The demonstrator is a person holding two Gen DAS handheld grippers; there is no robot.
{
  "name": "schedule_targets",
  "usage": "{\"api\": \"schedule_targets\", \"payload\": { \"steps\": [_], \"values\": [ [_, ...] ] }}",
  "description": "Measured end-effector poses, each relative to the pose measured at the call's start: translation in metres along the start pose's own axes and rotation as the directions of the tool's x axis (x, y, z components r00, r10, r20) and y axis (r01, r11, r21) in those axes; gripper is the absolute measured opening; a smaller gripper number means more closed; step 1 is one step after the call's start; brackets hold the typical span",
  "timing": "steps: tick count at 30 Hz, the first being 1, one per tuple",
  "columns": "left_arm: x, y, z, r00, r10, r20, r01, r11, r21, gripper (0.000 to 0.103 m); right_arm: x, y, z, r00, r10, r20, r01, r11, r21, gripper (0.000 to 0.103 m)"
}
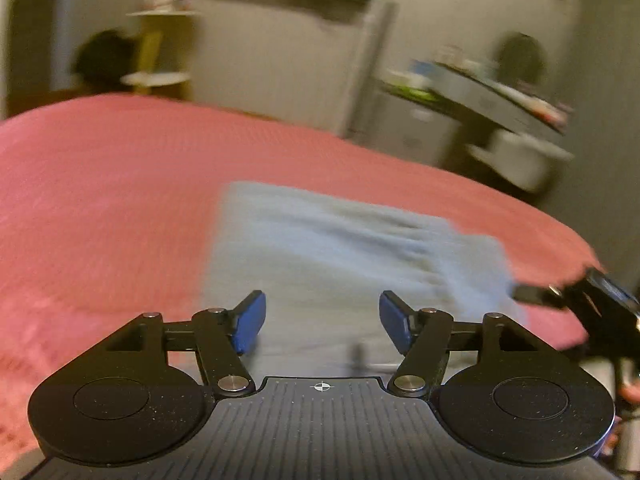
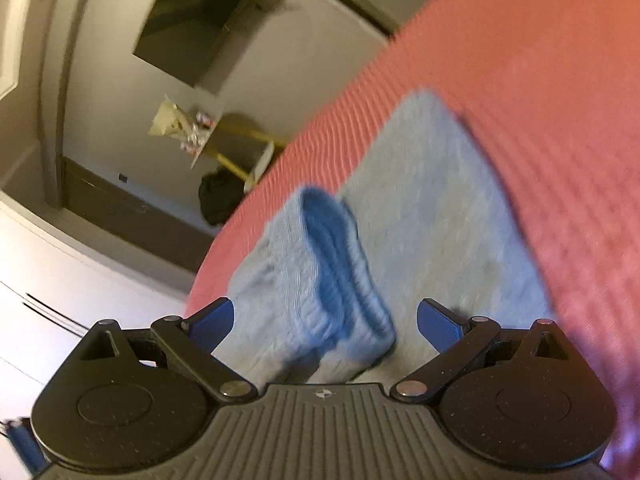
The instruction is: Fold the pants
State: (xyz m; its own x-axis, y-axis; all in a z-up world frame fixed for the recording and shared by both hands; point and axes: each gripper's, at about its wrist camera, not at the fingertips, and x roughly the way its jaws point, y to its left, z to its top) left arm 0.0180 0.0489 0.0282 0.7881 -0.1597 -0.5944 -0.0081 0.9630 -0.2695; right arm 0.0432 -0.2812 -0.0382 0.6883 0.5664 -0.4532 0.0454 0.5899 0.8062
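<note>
Light blue pants (image 1: 340, 248) lie folded into a rough rectangle on a pink bed cover (image 1: 100, 200). My left gripper (image 1: 322, 320) hovers over their near end, open, with nothing between its blue pads (image 1: 250, 322). At the right edge of the left wrist view, the other gripper's black finger (image 1: 532, 293) reaches the pants' right side. In the right wrist view, a raised, rolled-over fold (image 2: 320, 280) of the pants (image 2: 432, 208) sits between the wide-apart jaws of my right gripper (image 2: 324, 324), and neither pad presses on it. This view is tilted and blurred.
The pink cover (image 2: 560, 120) runs to the bed's edges. Beyond the bed stand a cluttered table (image 1: 500, 96) at the right, a yellow stool (image 1: 152, 64) and a dark bag (image 1: 104, 60) at the left. White cabinet fronts (image 2: 60, 272) are beside the bed.
</note>
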Motion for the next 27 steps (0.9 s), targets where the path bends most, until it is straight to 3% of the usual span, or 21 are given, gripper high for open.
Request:
{"api": "schedule_targets", "payload": {
  "steps": [3, 5, 7, 9, 11, 14, 18, 21, 24, 27],
  "values": [
    [0.009, 0.03, -0.013, 0.99, 0.139, -0.021, -0.141, 0.985, -0.098, 0.069, 0.026, -0.01, 0.004, 0.994, -0.045, -0.097, 0.051, 0.997, 0.065, 0.099],
    [0.019, 0.043, -0.018, 0.98, 0.181, -0.083, -0.193, 0.967, -0.166, 0.066, 0.037, -0.008, 0.006, 0.99, -0.061, -0.128, 0.068, 0.996, 0.051, 0.099],
    [0.021, 0.047, -0.015, 0.989, 0.118, -0.093, -0.136, 0.966, -0.22, 0.068, 0.045, -0.003, 0.006, 0.988, -0.058, -0.144, 0.063, 0.997, 0.034, 0.099],
    [0.023, 0.043, -0.017, 0.99, 0.126, -0.065, -0.137, 0.966, -0.22, 0.069, 0.055, 0.003, 0.007, 0.986, -0.063, -0.152, 0.067, 0.998, 0.019, 0.099],
    [0.019, 0.046, -0.019, 0.986, 0.161, -0.041, -0.166, 0.962, -0.218, 0.069, 0.061, 0.008, 0.007, 0.986, -0.064, -0.155, 0.065, 0.998, 0.002, 0.08],
    [0.016, 0.048, -0.019, 0.99, 0.143, 0.004, -0.137, 0.954, -0.266, 0.069, 0.073, 0.003, 0.007, 0.982, -0.015, -0.188, 0.032, 0.996, 0.087, 0.071],
    [0.024, 0.053, -0.015, 0.989, 0.145, 0.032, -0.124, 0.925, -0.359, 0.069, 0.084, -0.008, 0.012, 0.975, 0.075, -0.211, -0.034, 0.981, 0.191, 0.084],
    [0.026, 0.062, -0.015, 0.988, 0.15, 0.045, -0.118, 0.902, -0.416, 0.069, 0.091, -0.003, 0.014, 0.975, 0.082, -0.208, -0.033, 0.974, 0.226, 0.083],
    [0.017, 0.073, -0.018, 0.984, 0.162, 0.075, -0.108, 0.875, -0.472, 0.069, 0.098, 0.017, 0.01, 0.982, 0.018, -0.186, 0.009, 0.99, 0.144, 0.054],
    [0.016, 0.08, -0.02, 0.984, 0.163, 0.066, -0.107, 0.854, -0.51, 0.069, 0.095, 0.055, 0.001, 0.988, -0.109, -0.108, 0.103, 0.993, -0.061, 0.048]
  ]
}}
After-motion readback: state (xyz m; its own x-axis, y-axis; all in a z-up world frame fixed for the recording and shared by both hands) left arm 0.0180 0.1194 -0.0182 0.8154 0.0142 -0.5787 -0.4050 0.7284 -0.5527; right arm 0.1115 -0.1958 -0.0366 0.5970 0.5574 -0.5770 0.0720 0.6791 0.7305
